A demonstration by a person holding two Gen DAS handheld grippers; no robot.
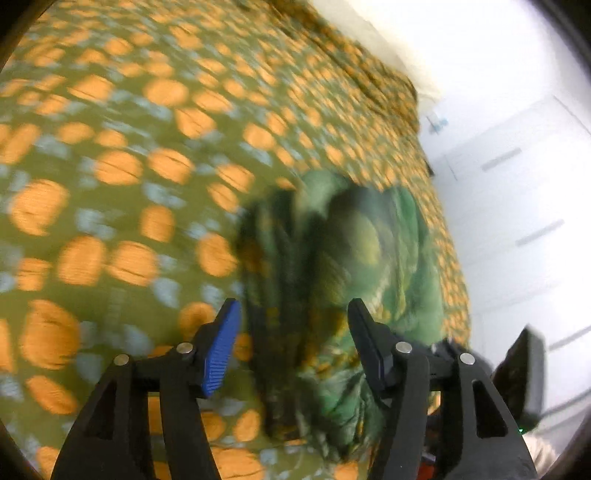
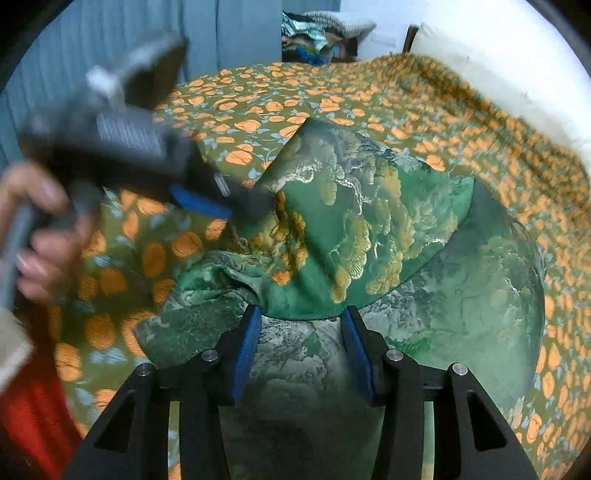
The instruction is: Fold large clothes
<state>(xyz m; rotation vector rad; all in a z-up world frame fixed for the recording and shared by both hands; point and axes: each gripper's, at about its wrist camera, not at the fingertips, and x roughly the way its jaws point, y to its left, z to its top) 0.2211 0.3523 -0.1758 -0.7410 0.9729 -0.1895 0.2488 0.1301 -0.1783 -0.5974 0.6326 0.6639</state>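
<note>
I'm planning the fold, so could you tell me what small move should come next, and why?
Probably close the right gripper on the hem of the green patterned garment in front of it. Its jaws stand open at that edge, holding nothing. The left gripper is at a bunched part, blurred, on the olive bedspread with orange flowers.

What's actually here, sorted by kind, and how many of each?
Green printed garment: 1
Orange-flowered bedspread: 1
Handheld grippers: 2, left and right, jaws open
Pile of clothes in the background: 1
Total: 5
</note>
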